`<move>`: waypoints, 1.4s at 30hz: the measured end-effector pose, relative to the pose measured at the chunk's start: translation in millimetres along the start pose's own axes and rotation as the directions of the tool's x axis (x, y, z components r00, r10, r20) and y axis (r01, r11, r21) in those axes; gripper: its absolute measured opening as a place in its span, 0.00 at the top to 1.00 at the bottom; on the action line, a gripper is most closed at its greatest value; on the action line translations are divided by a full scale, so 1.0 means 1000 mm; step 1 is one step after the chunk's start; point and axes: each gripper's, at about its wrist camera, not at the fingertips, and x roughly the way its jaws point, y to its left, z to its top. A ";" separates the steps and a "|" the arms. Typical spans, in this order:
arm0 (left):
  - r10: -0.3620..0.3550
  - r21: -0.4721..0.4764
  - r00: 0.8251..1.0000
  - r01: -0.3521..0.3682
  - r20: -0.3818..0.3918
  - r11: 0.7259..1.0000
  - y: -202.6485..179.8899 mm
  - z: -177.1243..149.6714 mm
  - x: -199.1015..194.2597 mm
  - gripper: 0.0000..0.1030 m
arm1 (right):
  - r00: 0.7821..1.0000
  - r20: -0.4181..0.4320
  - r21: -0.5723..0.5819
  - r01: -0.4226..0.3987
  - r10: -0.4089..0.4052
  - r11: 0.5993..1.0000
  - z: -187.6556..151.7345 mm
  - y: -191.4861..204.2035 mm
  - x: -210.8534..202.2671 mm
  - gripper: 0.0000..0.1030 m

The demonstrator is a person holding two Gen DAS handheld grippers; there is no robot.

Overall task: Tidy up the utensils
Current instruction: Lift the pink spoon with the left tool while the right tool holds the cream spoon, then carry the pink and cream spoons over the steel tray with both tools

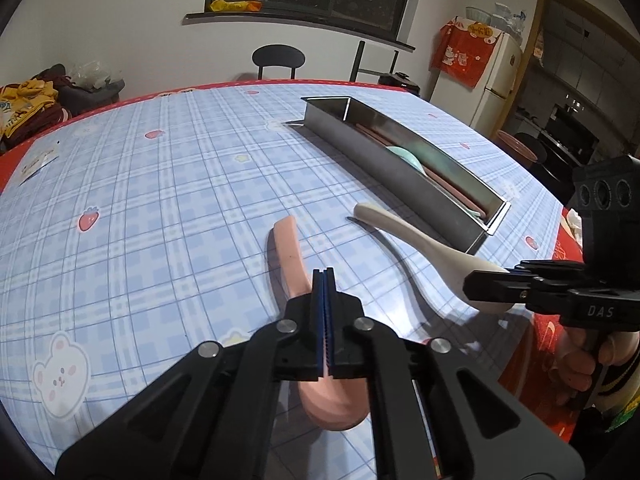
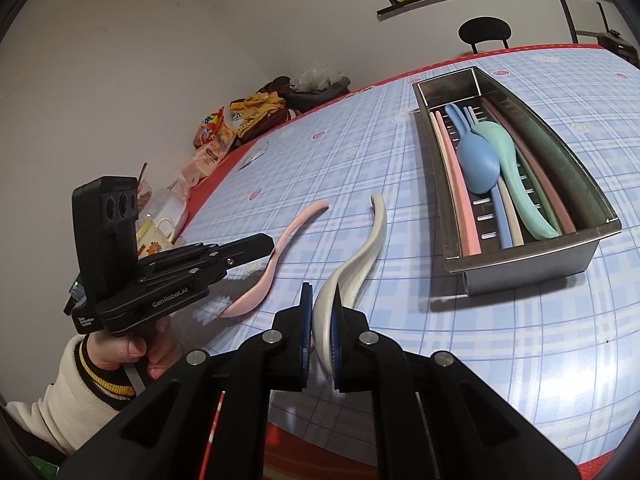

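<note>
My left gripper (image 1: pixel 324 276) is shut on a pink spoon (image 1: pixel 290 248), pinching it where the handle meets the bowl; the bowl hangs below the jaws. My right gripper (image 2: pixel 322 292) is shut on the rim of a white spoon (image 2: pixel 370 248), whose handle points toward the far side. Each gripper shows in the other view: the right gripper (image 1: pixel 470 286) with the white spoon (image 1: pixel 404 232), and the left gripper (image 2: pixel 266 246) with the pink spoon (image 2: pixel 296 220). A long steel tray (image 2: pixel 532 268) on the right holds several pastel utensils.
The tray (image 1: pixel 360 148) lies diagonally on a blue plaid tablecloth (image 1: pixel 160 200). A mug (image 2: pixel 158 232) and snack bags (image 2: pixel 212 140) sit at the table's left edge. A black chair (image 1: pixel 278 58) stands at the far side. A hand (image 2: pixel 132 348) holds the left gripper.
</note>
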 end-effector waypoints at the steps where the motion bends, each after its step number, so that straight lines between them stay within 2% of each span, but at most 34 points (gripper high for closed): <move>1: 0.003 -0.005 1.000 -0.003 -0.003 1.000 0.001 0.000 0.000 0.95 | 1.000 0.002 0.001 -0.001 0.001 1.000 0.000 0.000 -0.001 0.92; 5: -0.014 -0.042 1.000 0.013 -0.011 0.999 0.009 -0.001 0.002 0.92 | 1.000 0.002 0.000 -0.005 0.005 1.000 0.000 -0.001 -0.001 0.92; 6: -0.022 -0.060 1.000 0.022 -0.013 0.998 0.013 -0.001 0.002 0.82 | 1.000 0.002 0.001 -0.006 0.006 1.000 0.000 -0.001 0.000 0.92; 8: -0.058 -0.078 0.998 0.056 -0.016 0.995 0.017 -0.001 0.003 0.75 | 1.000 0.002 0.005 -0.008 0.008 1.000 0.000 -0.001 0.000 0.92; 11: -0.068 -0.070 0.997 0.065 -0.045 0.995 0.014 -0.001 0.007 0.74 | 1.000 0.000 0.002 -0.009 0.009 1.000 -0.001 0.000 -0.002 0.92; 16: -0.045 -0.057 0.996 0.041 -0.070 0.998 0.010 -0.002 0.012 0.74 | 1.000 0.002 0.010 -0.015 0.015 1.000 -0.001 0.000 -0.003 0.92; 21: -0.074 -0.099 0.995 0.067 -0.070 0.993 0.017 -0.001 0.015 0.74 | 1.000 -0.001 0.011 -0.022 0.022 1.000 -0.001 0.000 -0.002 0.92; 22: -0.087 -0.105 0.994 0.079 -0.073 0.991 0.018 -0.001 0.016 0.75 | 1.000 -0.002 0.011 -0.023 0.023 1.000 -0.001 0.000 -0.002 0.92; 23: -0.103 -0.103 0.992 0.095 -0.077 0.990 0.018 -0.001 0.017 0.81 | 1.000 -0.002 0.012 -0.024 0.024 1.000 -0.001 0.000 -0.002 0.92; 25: -0.114 -0.080 0.989 0.106 -0.097 0.991 0.013 -0.001 0.021 0.86 | 1.000 -0.003 0.014 -0.025 0.025 1.000 0.000 -0.001 -0.001 0.92; 28: -0.099 -0.033 0.988 0.095 -0.122 0.995 0.002 -0.001 0.026 0.86 | 1.000 -0.003 0.015 -0.026 0.026 1.000 0.000 -0.001 -0.001 0.92; 32: -0.097 -0.032 0.988 0.094 -0.123 0.995 0.001 -0.001 0.027 0.86 | 1.000 -0.005 0.021 -0.028 0.028 0.999 0.001 -0.002 0.000 0.92; 37: -0.032 0.024 0.993 0.035 -0.115 0.999 -0.010 0.000 0.025 0.86 | 1.000 -0.005 0.021 -0.028 0.028 0.999 0.001 -0.002 0.000 0.92; 42: -0.017 -0.033 0.999 0.016 -0.043 0.999 0.002 0.000 0.012 0.88 | 0.999 0.010 0.020 -0.036 0.036 0.999 0.001 -0.002 -0.002 0.92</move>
